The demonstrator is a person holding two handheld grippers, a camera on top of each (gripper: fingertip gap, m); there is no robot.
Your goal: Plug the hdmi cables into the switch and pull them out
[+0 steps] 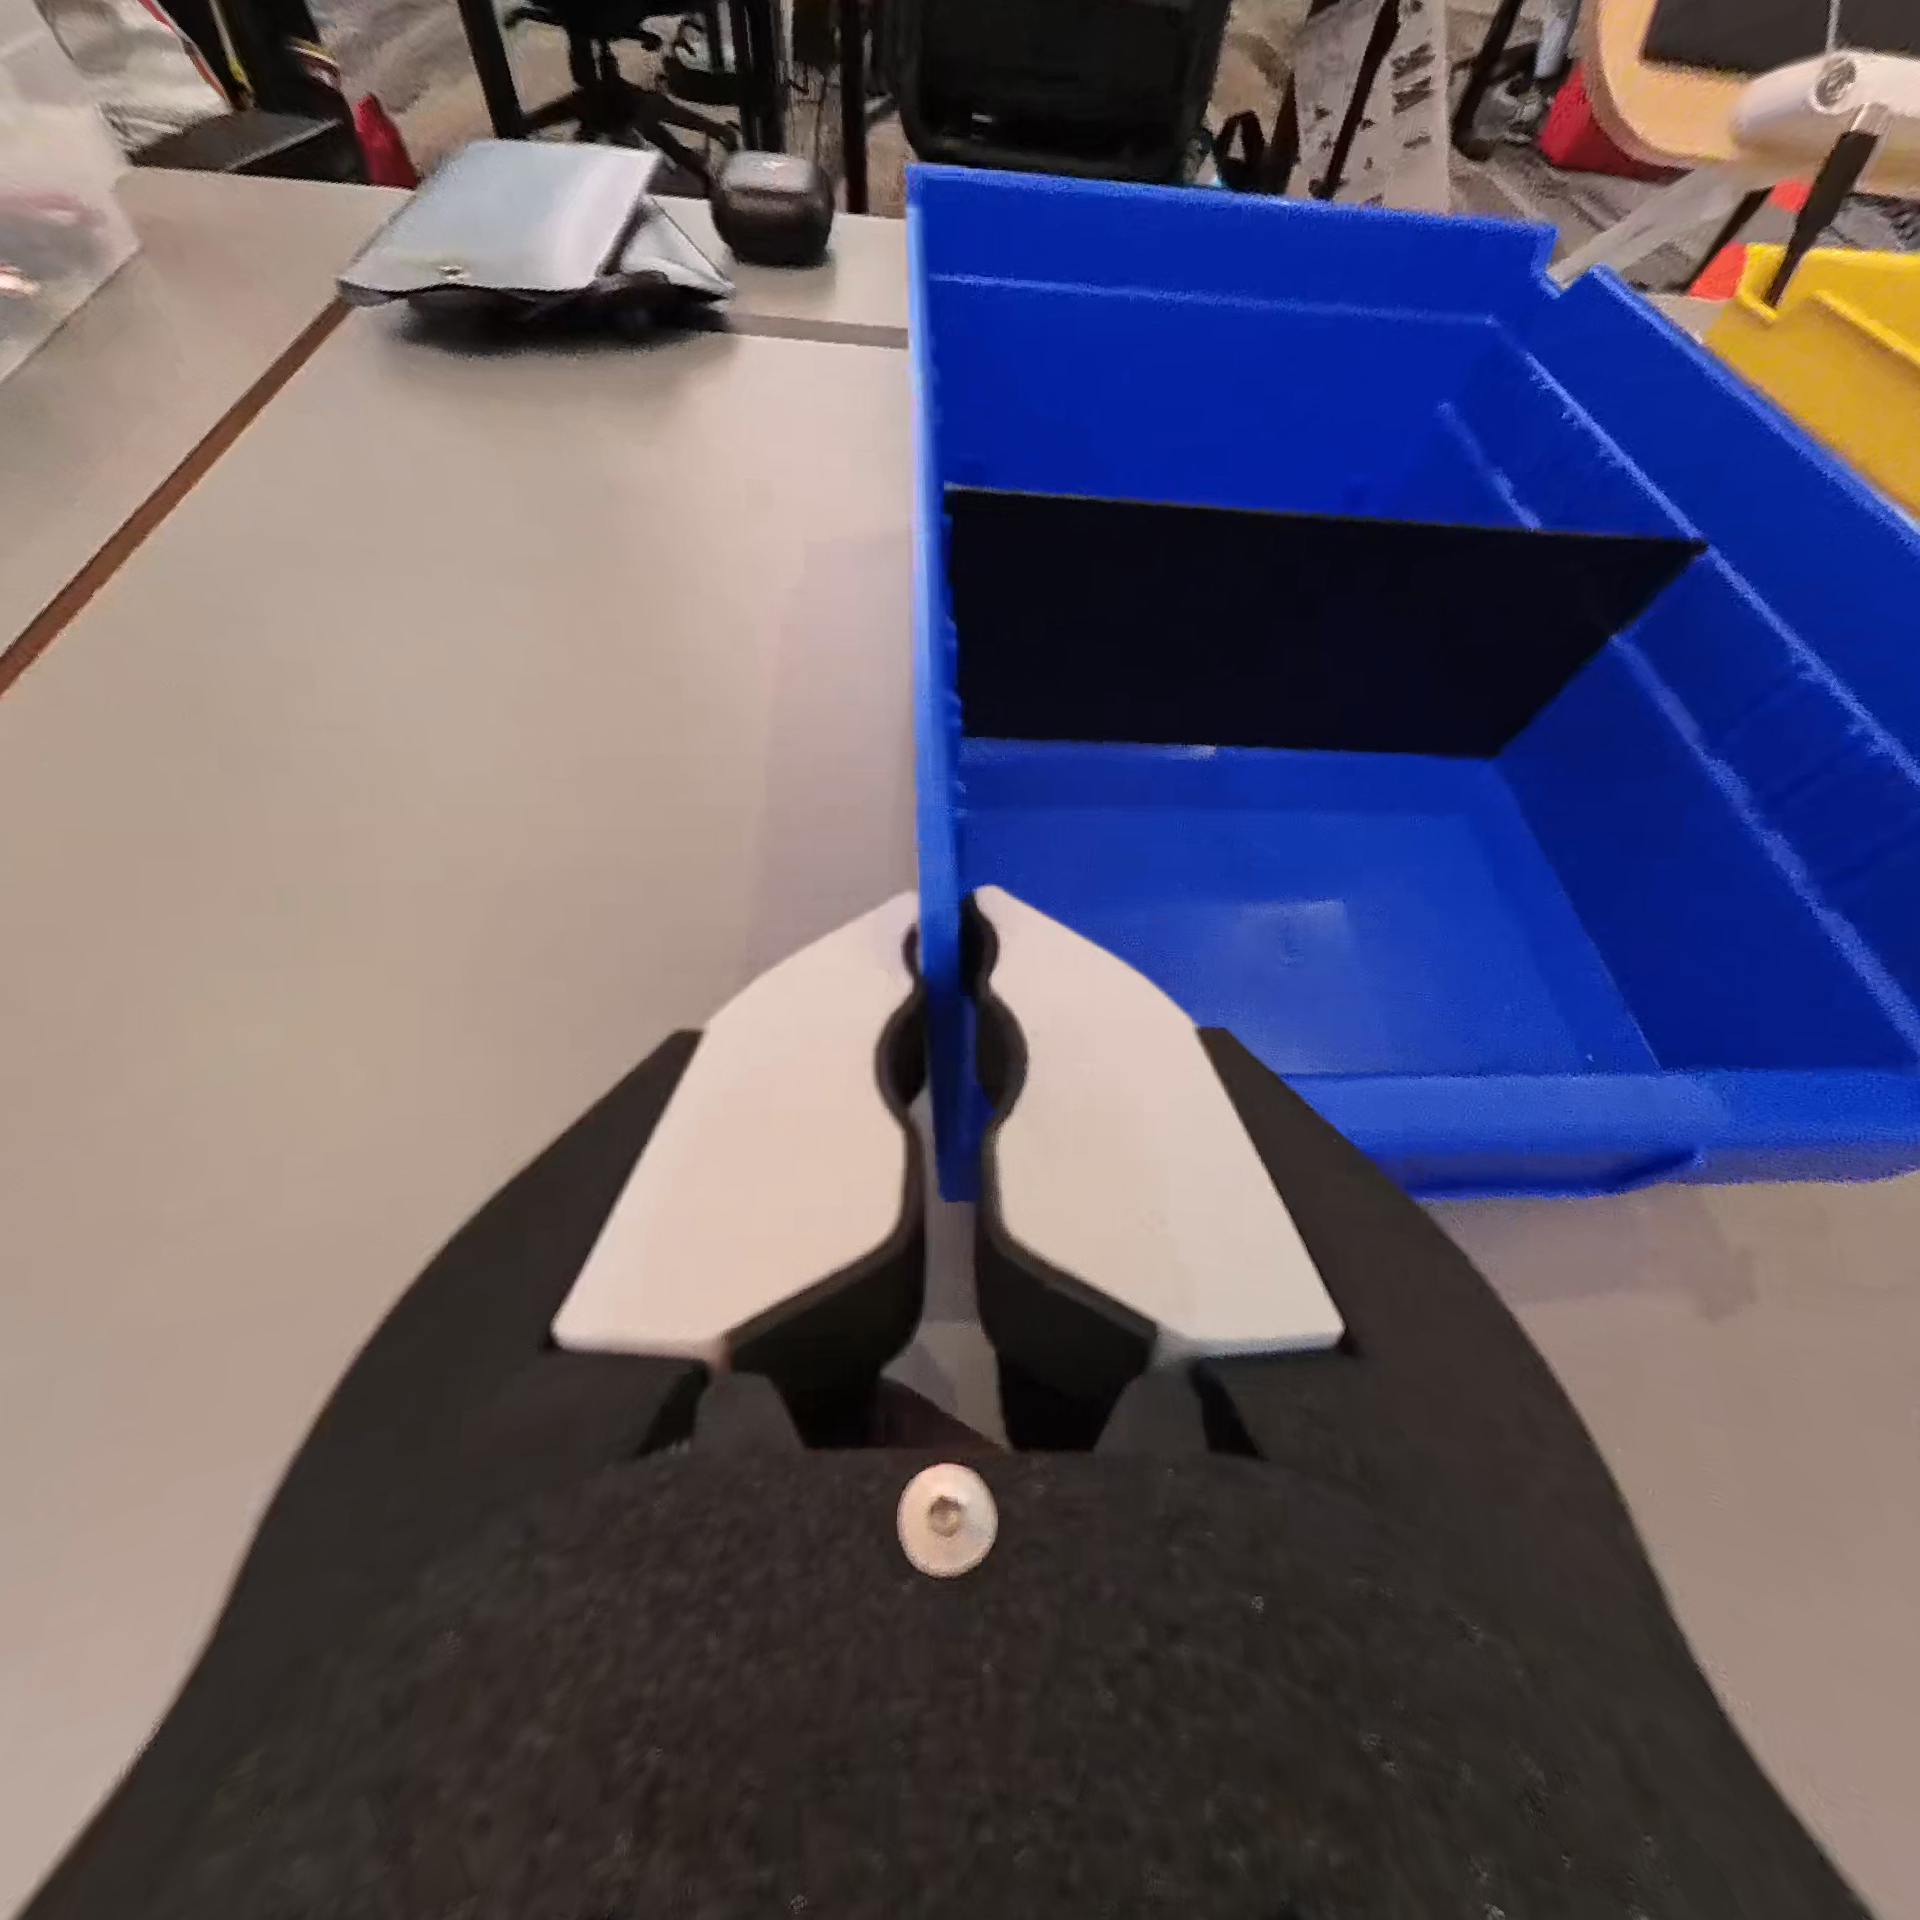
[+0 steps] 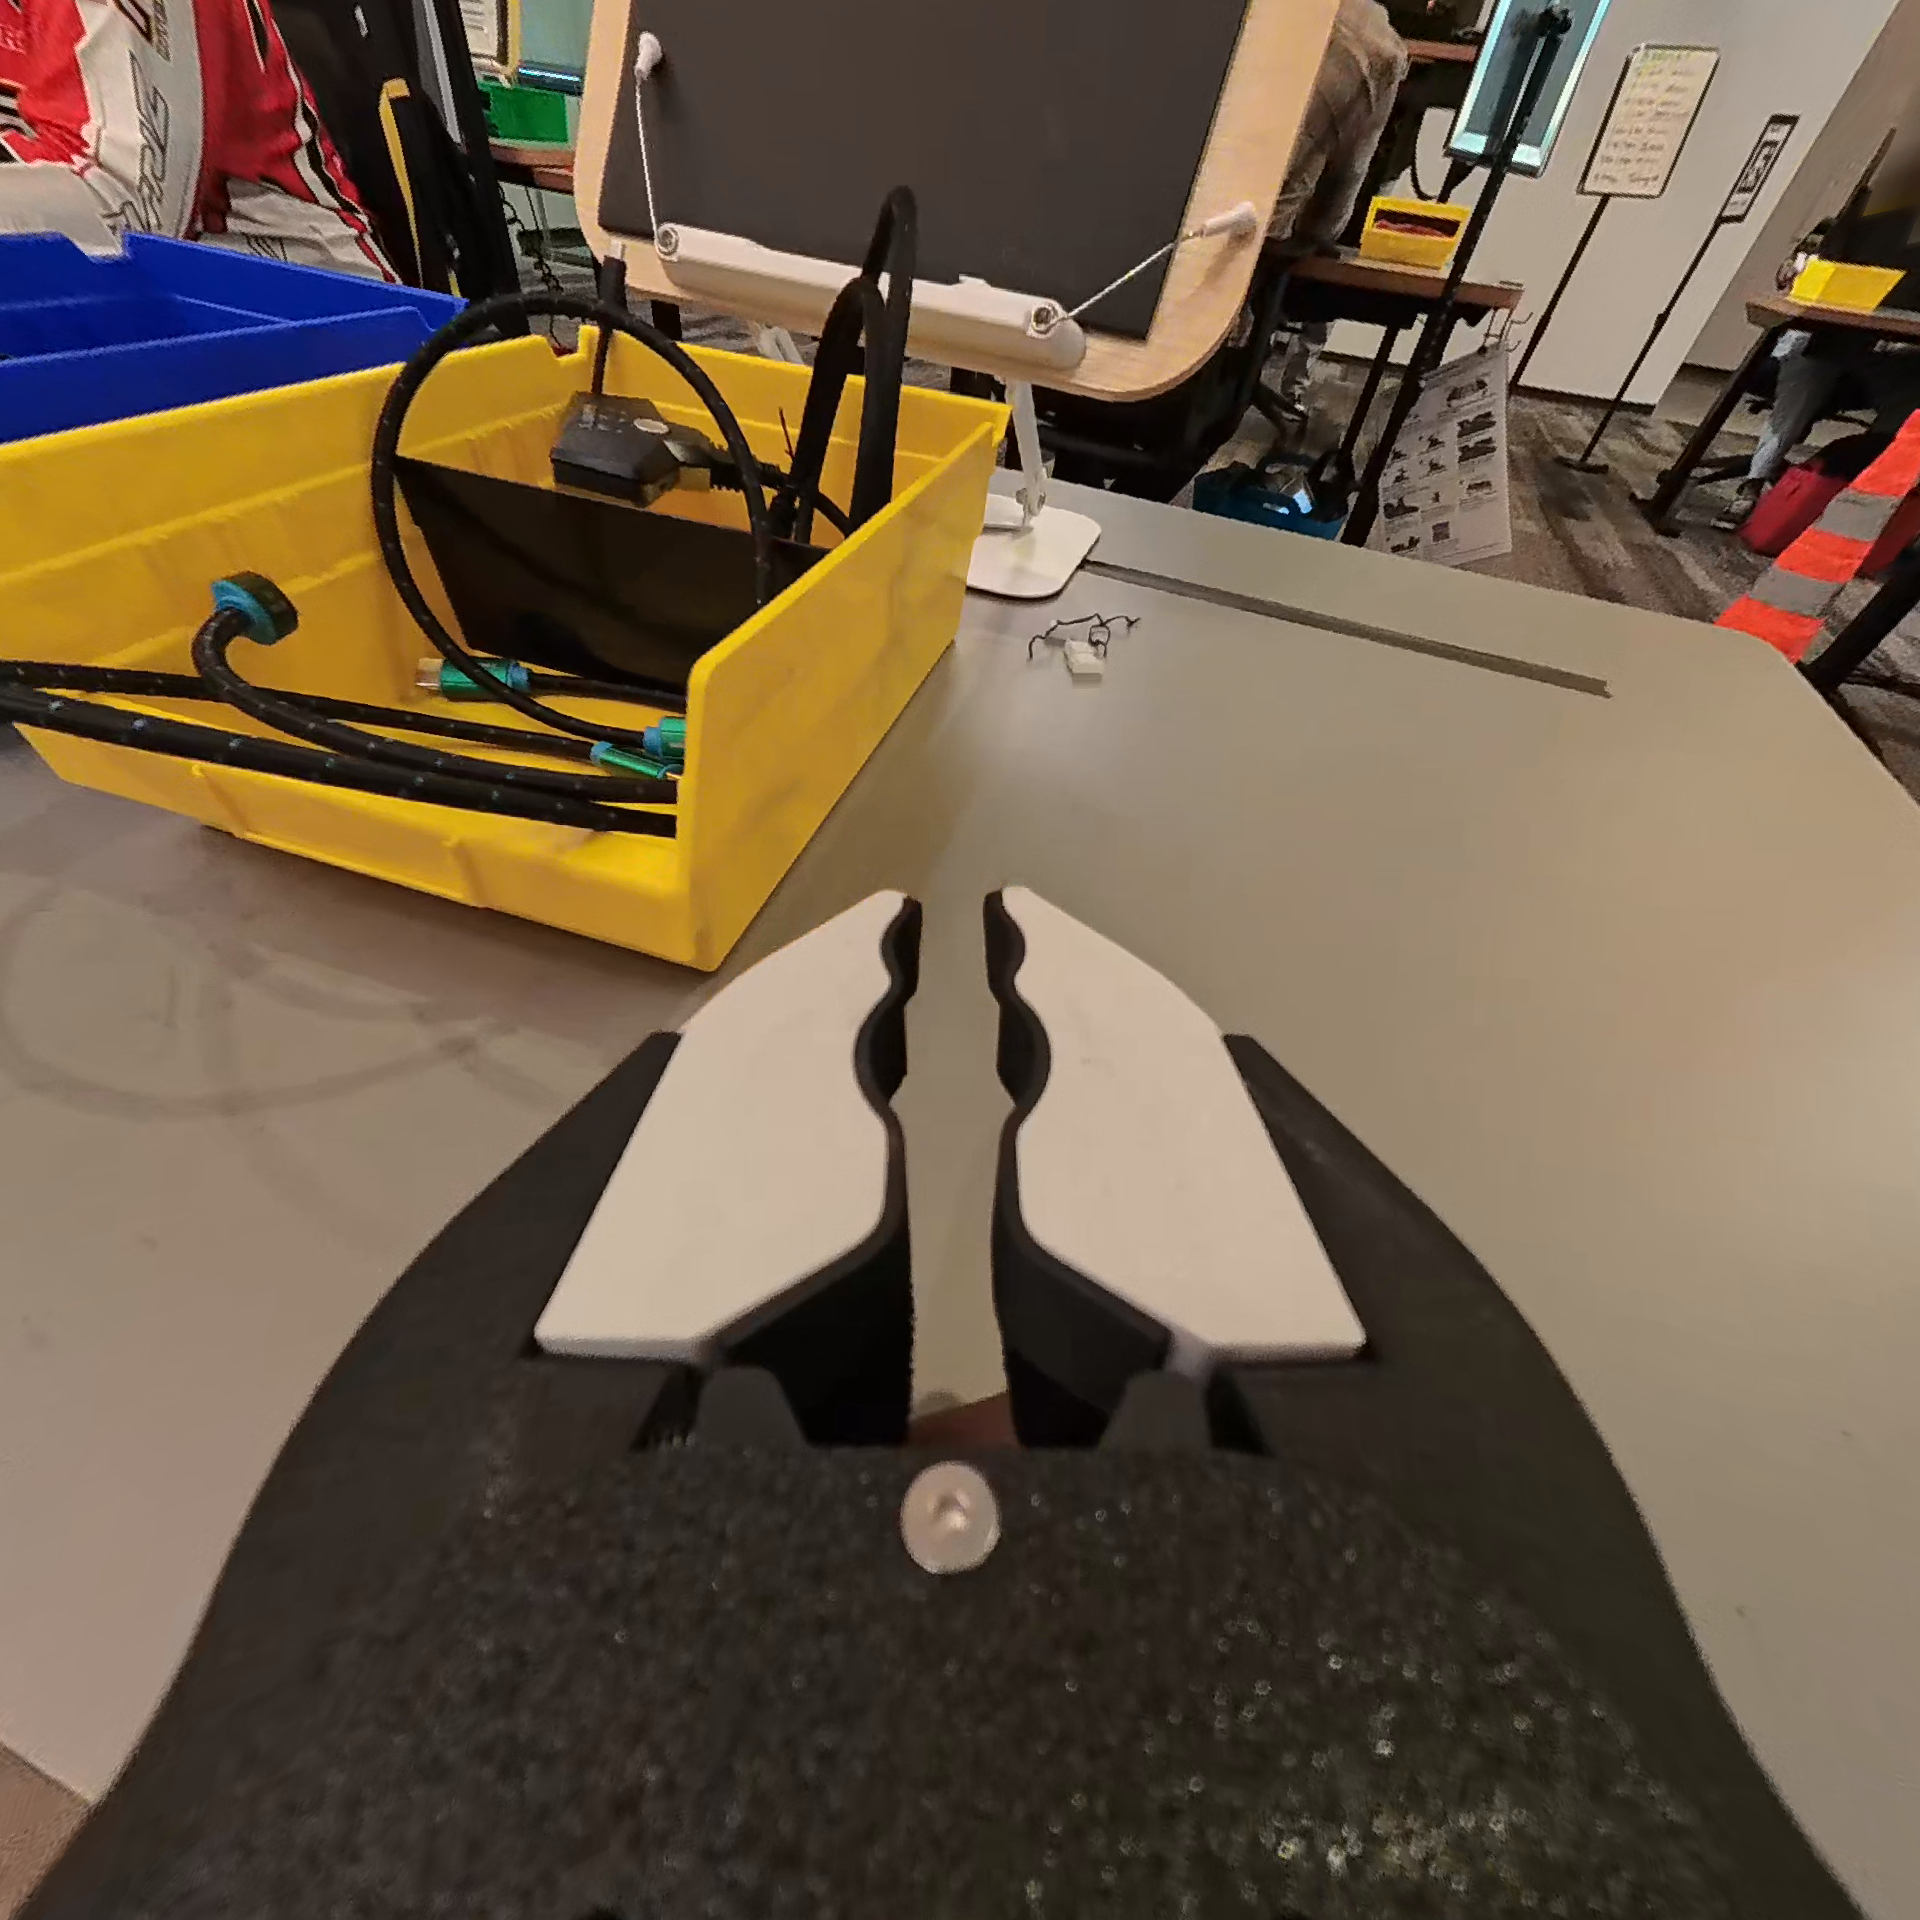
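Observation:
My left gripper (image 1: 943,914) is shut on the left side wall (image 1: 938,727) of an empty blue bin (image 1: 1351,935), which has a black divider (image 1: 1299,623) across it. In the right wrist view, a yellow bin (image 2: 810,707) at the left holds several black braided HDMI cables (image 2: 312,748) with green plugs (image 2: 634,764). A small black switch box (image 2: 613,447) sits on that bin's black divider with a cable plugged into it. My right gripper (image 2: 951,914) is slightly open and empty over the bare table, to the right of the yellow bin.
The blue bin (image 2: 208,332) stands behind the yellow one, whose corner shows in the left wrist view (image 1: 1839,343). A black pouch (image 1: 530,229) and a small dark case (image 1: 774,208) lie at the table's far side. A board on a white stand (image 2: 935,156) and a small white item (image 2: 1081,660) are beyond the yellow bin. There is about 55 cm between the tips of the two grippers.

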